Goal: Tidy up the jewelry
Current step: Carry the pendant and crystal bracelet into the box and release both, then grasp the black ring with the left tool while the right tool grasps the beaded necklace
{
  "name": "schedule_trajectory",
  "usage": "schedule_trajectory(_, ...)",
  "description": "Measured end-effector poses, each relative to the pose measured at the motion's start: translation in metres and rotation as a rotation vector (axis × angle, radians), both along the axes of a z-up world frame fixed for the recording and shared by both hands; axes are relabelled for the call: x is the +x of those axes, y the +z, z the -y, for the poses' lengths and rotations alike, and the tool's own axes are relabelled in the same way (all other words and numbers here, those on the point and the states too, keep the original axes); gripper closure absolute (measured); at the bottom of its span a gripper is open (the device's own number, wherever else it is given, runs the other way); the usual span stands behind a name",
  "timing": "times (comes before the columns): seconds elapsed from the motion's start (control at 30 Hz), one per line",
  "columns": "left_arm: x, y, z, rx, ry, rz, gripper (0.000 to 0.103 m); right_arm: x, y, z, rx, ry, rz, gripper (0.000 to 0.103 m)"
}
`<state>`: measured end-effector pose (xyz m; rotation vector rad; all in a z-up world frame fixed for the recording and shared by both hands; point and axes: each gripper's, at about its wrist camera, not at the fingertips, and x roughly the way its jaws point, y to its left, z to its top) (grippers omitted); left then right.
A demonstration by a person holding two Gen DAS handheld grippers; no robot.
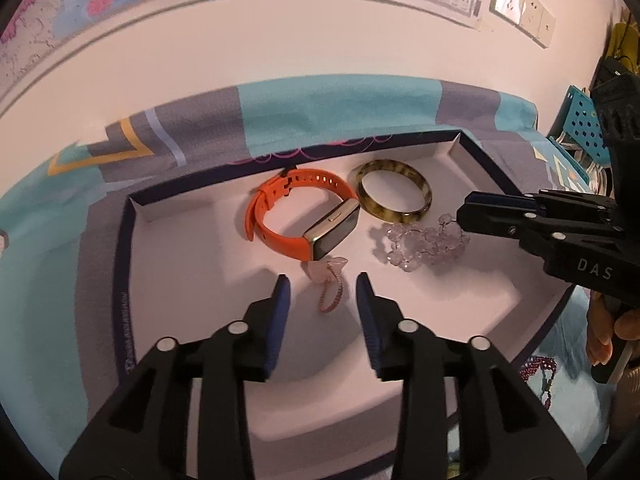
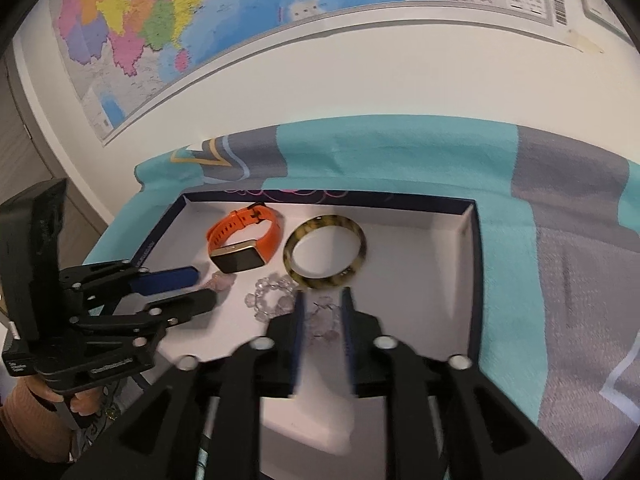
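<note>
A white tray [image 1: 400, 340] with a dark rim lies on a bedspread. In it are an orange smartwatch [image 1: 280, 216], a mottled yellow-brown bangle [image 1: 394, 192], a clear bead bracelet [image 1: 420, 244] and a small pink charm [image 1: 320, 270] on a chain. My left gripper [image 1: 323, 284] stands open, with the charm lying on the tray between its fingertips, untouched by the pads. The right wrist view shows my right gripper [image 2: 323, 294] open astride part of the bead bracelet [image 2: 272, 300], which rests on the tray [image 2: 420, 280]. The left gripper [image 2: 206, 288] is to its left.
A teal and grey bedspread [image 1: 340, 108] lies under the tray, against a white wall with a map [image 2: 200, 20]. A dark red bead string [image 1: 538, 368] lies outside the tray's right edge. A teal perforated basket [image 1: 584, 120] stands at far right.
</note>
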<state>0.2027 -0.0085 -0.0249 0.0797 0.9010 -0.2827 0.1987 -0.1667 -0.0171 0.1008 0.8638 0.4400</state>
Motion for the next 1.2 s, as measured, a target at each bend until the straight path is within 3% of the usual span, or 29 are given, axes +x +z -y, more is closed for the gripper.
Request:
schedule_trajectory(0.1, -0.011, 0.010, -0.001, 0.005, 0.002, 0.042, 0.051, -0.003, -0.002, 0.004, -0.007, -0.016, -0.003, 0.072)
schedule_trajectory(0.23, -0.031, 0.025, -0.008, -0.014, 0.011, 0.094, 0.047, -0.013, 0.002, 0.009, -0.011, -0.030, 0.009, 0.061)
schedule_trajectory(0.5, -0.086, 0.045, -0.030, -0.062, 0.026, 0.174, 0.039, -0.060, 0.021, 0.013, -0.023, 0.001, 0.086, 0.060)
schedule_trajectory(0.63, -0.107, 0.043, -0.041, -0.079, 0.036, 0.168, 0.039, -0.092, 0.024, 0.012, -0.040, 0.054, 0.107, 0.057)
schedule_trajectory(0.83, -0.134, 0.029, -0.053, -0.094, 0.071, 0.142, 0.039, -0.119, 0.007, 0.011, -0.042, 0.079, 0.057, 0.057)
schedule_trajectory(1.2, -0.179, -0.001, -0.037, -0.031, 0.015, 0.098, 0.039, -0.143, -0.015, 0.007, -0.086, 0.061, 0.013, 0.057)
